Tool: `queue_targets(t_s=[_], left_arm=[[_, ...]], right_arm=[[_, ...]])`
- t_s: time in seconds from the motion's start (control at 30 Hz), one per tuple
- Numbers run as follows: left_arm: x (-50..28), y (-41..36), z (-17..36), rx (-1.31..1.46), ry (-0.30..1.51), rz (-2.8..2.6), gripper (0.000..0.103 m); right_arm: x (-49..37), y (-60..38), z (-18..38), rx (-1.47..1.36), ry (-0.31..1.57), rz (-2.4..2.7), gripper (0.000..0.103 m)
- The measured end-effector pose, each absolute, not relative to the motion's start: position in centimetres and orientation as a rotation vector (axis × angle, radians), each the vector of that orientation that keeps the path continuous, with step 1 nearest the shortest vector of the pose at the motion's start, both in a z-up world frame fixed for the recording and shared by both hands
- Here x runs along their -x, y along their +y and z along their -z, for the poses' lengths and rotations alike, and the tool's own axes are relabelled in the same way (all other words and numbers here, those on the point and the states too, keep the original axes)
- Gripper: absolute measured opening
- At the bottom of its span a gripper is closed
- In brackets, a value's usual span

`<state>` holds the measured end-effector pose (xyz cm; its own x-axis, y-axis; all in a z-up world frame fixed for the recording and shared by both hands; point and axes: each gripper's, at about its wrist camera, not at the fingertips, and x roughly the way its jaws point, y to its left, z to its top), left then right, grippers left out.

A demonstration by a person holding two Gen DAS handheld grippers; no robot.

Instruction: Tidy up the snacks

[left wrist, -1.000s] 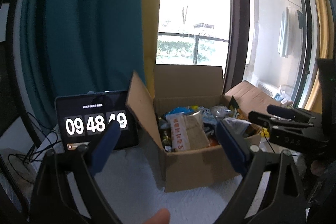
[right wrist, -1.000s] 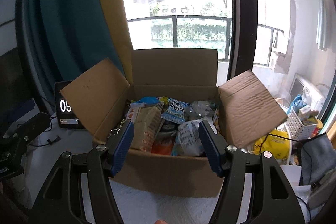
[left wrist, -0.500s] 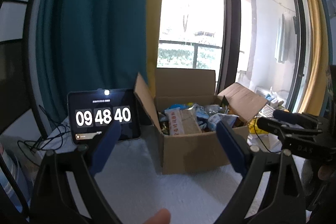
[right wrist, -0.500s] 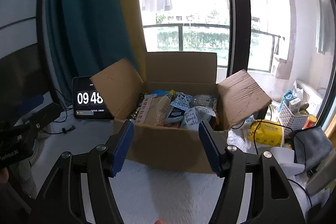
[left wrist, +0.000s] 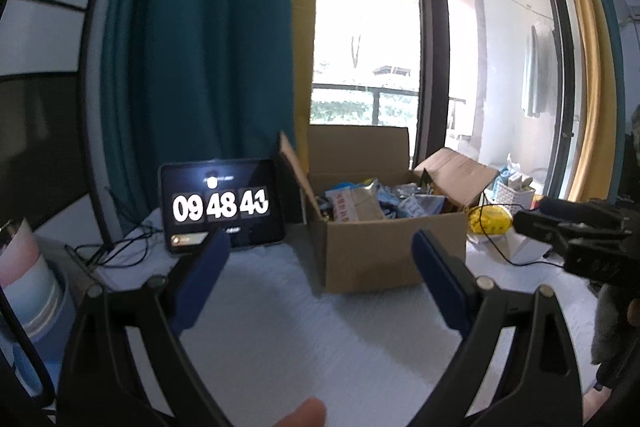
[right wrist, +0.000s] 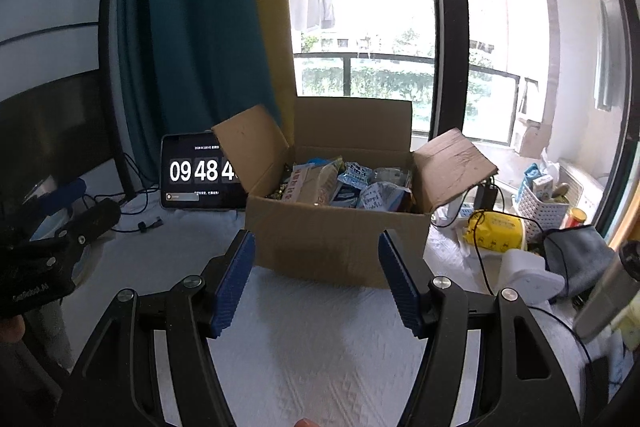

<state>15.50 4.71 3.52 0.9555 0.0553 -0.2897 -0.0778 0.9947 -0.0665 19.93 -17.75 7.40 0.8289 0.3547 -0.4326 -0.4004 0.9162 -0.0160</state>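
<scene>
An open cardboard box [left wrist: 372, 255] [right wrist: 332, 247] stands on the white table, flaps up, filled with several snack packets [left wrist: 356, 201] [right wrist: 344, 183]. My left gripper [left wrist: 320, 251] is open and empty, well back from the box. My right gripper [right wrist: 316, 247] is open and empty, also back from the box, with the box front between its blue fingers [right wrist: 234, 275]. Each gripper shows at the edge of the other's view: the right one at the right of the left wrist view [left wrist: 572, 231], the left one at the left of the right wrist view [right wrist: 60, 239].
A tablet clock [left wrist: 222, 205] [right wrist: 200, 171] leans left of the box, with cables beside it. A yellow packet [right wrist: 494, 229], a white basket [right wrist: 548, 203] and a grey cloth [right wrist: 576, 255] lie right of the box. Teal curtain and window stand behind. White cloth [right wrist: 312, 339] covers the table.
Both grippers have pulled back and away from the box, which now looks smaller and farther. Both stay open and empty.
</scene>
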Motion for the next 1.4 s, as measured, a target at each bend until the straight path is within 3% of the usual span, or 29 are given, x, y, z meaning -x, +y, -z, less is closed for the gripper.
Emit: queue_targets(t_s=[0.37, 0.7, 1.0, 1.4], left_arm=[[-10.8, 5.1, -2.0, 0.074, 0.310, -0.070, 0.093], [-5.2, 3.7, -3.2, 0.043, 0.135, -0.018, 0.094], [-3.0, 3.3, -4.1, 0.026, 0.069, 0.003, 0.094], [-1.9, 3.1, -4.9, 0.079, 0.058, 0.006, 0.093]], right_arm=[[-15.2, -18.9, -6.9, 0.095, 0.408, -0.351, 0.067], [-11.2, -19.9, -6.5, 0.097, 0.345, -0.275, 0.067], [-7.3, -21.5, -5.4, 0.095, 0.316, -0.189, 0.073], [-3.8, -23.4, -5.6, 0.074, 0.214, -0.134, 0.074]])
